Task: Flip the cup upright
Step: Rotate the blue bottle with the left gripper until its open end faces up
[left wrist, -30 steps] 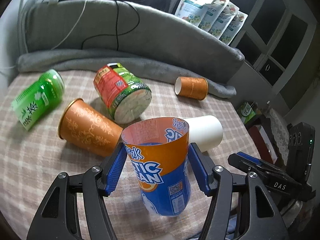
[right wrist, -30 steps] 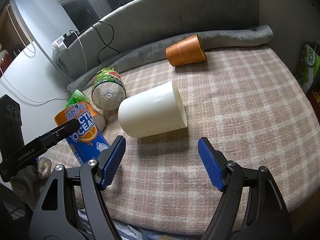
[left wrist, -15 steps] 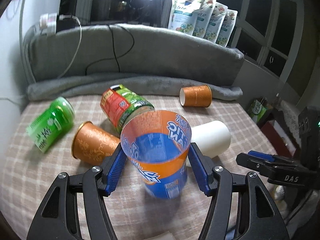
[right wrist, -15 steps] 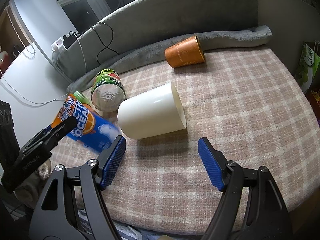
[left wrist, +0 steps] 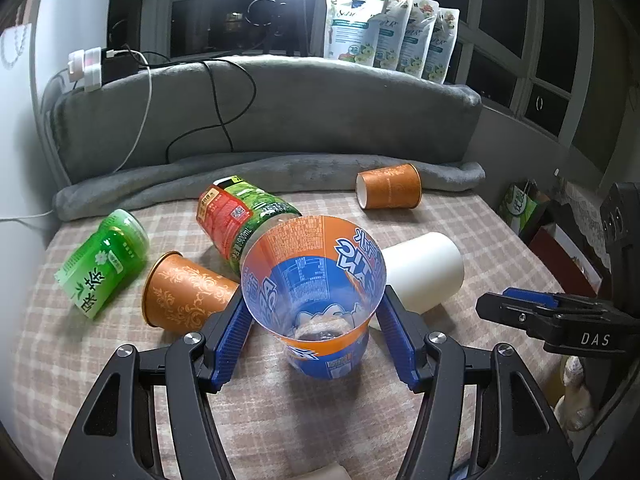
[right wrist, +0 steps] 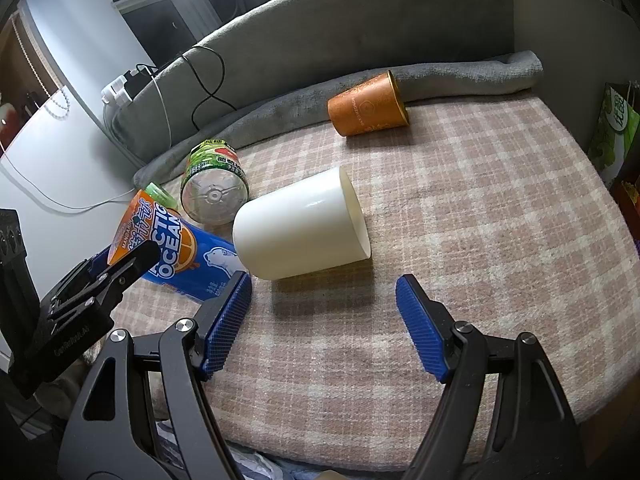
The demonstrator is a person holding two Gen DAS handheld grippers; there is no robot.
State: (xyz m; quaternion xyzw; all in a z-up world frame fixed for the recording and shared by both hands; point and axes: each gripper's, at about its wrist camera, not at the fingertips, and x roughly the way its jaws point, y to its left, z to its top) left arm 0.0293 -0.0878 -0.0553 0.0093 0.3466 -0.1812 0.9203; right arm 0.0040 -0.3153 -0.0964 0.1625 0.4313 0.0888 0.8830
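Note:
My left gripper (left wrist: pixel 314 320) is shut on an orange and blue Arctic Ocean cup (left wrist: pixel 316 280). The cup is tilted with its open mouth toward the camera and its base near the checked cloth. In the right wrist view the same cup (right wrist: pixel 176 248) leans over at the left, held by the left gripper (right wrist: pixel 120 268). My right gripper (right wrist: pixel 324 320) is open and empty, just in front of a white cup (right wrist: pixel 300 228) that lies on its side.
An orange patterned cup (left wrist: pixel 184 292), a green bottle (left wrist: pixel 100 264) and a red and green bottle (left wrist: pixel 240 216) lie on the cloth (left wrist: pixel 460 208). Another orange cup (left wrist: pixel 390 191) lies by the grey rolled blanket (left wrist: pixel 280 168). The right gripper shows at the right (left wrist: pixel 560 312).
The left gripper has tipped the blue and orange cup over from standing with its mouth up to leaning with its mouth toward the camera. The right gripper has stayed still.

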